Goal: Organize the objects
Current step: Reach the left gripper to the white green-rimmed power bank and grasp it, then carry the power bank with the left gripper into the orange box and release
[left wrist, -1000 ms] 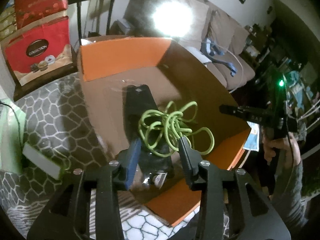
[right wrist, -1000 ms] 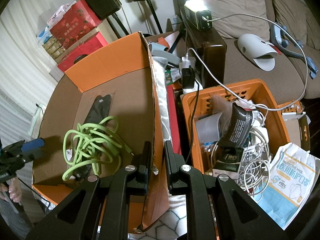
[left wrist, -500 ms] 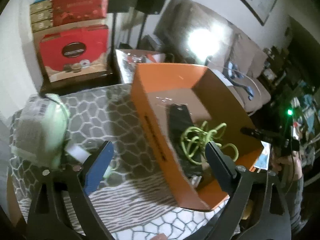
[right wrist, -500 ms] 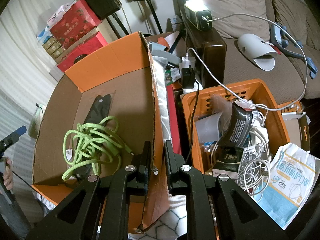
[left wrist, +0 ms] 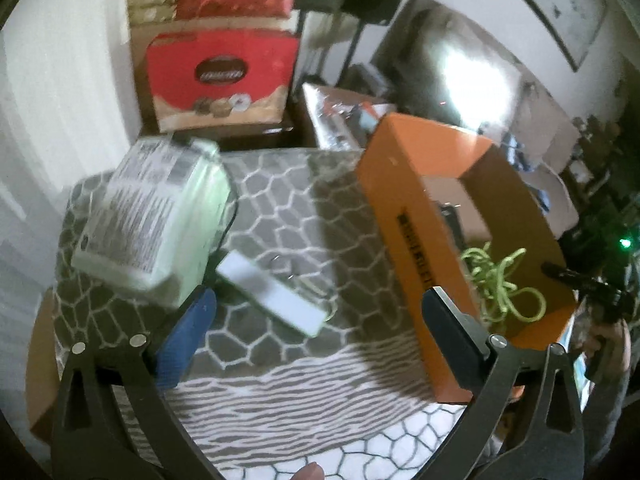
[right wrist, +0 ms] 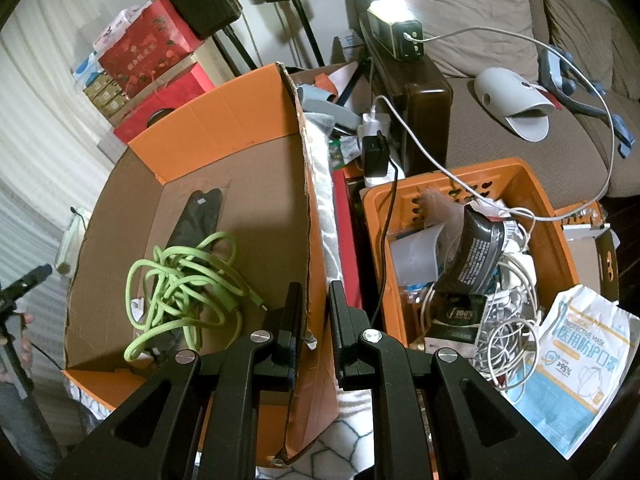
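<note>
The left wrist camera looks steeply down from above the patterned cloth, facing toward the orange cardboard box at its right. The right wrist camera sits close over that box's near wall, looking forward and down across it and the orange plastic crate. Both views share the box and its green cord.

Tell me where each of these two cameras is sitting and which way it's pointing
Left wrist: rides the left gripper, jaws wide open, looking down at a white slab and pale green packet on the patterned cloth; a fingertip shows at the bottom edge.
Right wrist: rides the right gripper, jaws straddling the cardboard box wall, with the orange basket to its right.
Shared: the box and its green cord; each view also catches the other gripper at its edge.
</note>
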`<state>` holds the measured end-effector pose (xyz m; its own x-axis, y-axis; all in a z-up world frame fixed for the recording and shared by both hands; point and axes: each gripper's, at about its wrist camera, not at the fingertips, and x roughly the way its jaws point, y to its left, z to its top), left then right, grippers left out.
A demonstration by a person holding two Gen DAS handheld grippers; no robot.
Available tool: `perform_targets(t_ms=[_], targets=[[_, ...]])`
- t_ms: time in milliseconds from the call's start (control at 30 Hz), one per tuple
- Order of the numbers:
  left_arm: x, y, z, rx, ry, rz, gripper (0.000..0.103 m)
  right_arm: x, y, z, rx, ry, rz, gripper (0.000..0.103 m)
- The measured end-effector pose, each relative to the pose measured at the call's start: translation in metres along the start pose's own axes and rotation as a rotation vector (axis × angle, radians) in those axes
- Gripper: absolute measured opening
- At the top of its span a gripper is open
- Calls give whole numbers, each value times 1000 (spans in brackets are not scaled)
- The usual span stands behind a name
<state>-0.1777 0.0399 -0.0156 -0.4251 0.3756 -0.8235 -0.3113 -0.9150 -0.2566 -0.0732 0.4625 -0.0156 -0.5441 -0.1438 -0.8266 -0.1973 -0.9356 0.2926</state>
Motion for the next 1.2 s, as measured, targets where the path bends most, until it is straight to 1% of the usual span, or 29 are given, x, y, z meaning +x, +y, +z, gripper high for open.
perform_targets(t_ms=[200,367,433,467,600,633,700,733,767,833,900,1000,1067,1100,1200], targets=[[24,11,-9,-41,28,83,103,0,0,0,0,0,0,12],[44,16,-10,-89,54,133,102,0,0,0,-1,0,-1,12],[52,16,-11,-106,69,150,97,0,-1,0,0,0,0,12],[56,16,-11,-117,79,155,93,0,0,0,0,0,0,12],[70,16,-11,-149,117,152,78,0,0,0,-1,0,-1,12],[73,15,-11,-149,122,154,76,0,0,0,0,0,0,12],[79,13,-10,-152,134,156,64,0,0,0,-1,0,0,12],[82,12,-10,-155,141,154,60,0,0,0,-1,0,0,12],[84,12,-10,-157,145,164,56,0,0,0,0,0,0,12],[84,11,-9,-154,132,179,53,0,0,0,-1,1,0,12],[82,13,-8,-161,122,172,44,0,1,0,-1,0,0,12],[80,16,-8,-170,114,149,36,0,1,0,-1,0,0,12],[79,17,-7,-171,110,127,27,0,1,0,-1,0,0,12],[78,17,-7,-172,110,115,25,0,1,0,0,0,0,12],[75,15,-8,-165,99,86,23,0,1,0,0,0,0,12]])
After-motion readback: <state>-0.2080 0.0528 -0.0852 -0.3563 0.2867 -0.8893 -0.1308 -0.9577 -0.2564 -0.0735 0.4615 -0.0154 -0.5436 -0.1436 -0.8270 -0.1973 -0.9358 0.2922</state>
